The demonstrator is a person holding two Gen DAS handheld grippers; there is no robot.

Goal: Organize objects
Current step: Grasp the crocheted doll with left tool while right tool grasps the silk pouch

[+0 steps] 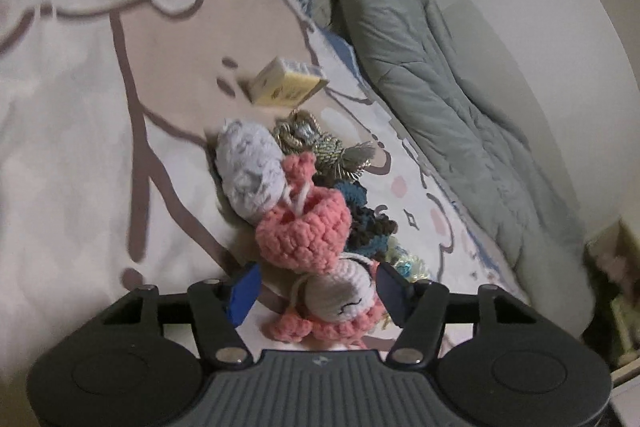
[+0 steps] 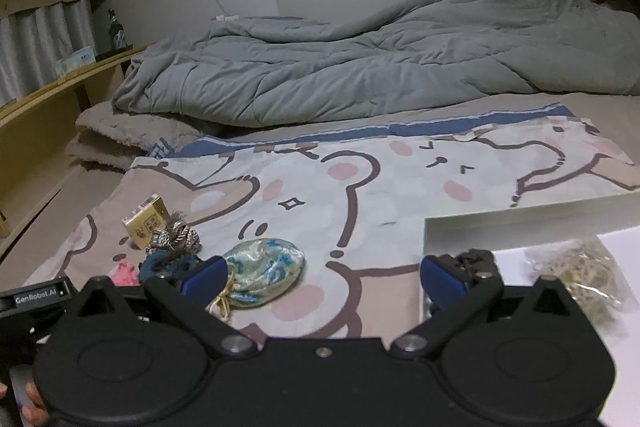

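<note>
My left tool (image 1: 316, 293) stood part-closed astride the crochet doll (image 1: 340, 303) on the bed, pads beside its head; whether they pressed I could not tell. I judged a square grip on the head best, clear of the pink crochet pouch (image 1: 304, 231) just beyond. My right tool (image 2: 322, 277) was released, empty, near the brocade pouch (image 2: 264, 277). A cartoon-print sheet (image 2: 360, 195) covered the bed; a grey quilt (image 2: 360, 75) lay bunched by the wall.

1. Left wrist view: looks steeply down, rolled, close over a heap of crocheted toys (image 1: 304, 223) on the cartoon-print sheet (image 1: 72, 131).
2. Right wrist view: low, nearly level, facing across the bed toward the grey duvet (image 2: 360, 67) in the upper frame.
3. Shared: the sheet, duvet, and yellow box (image 1: 286, 83) (image 2: 146, 221).
</note>
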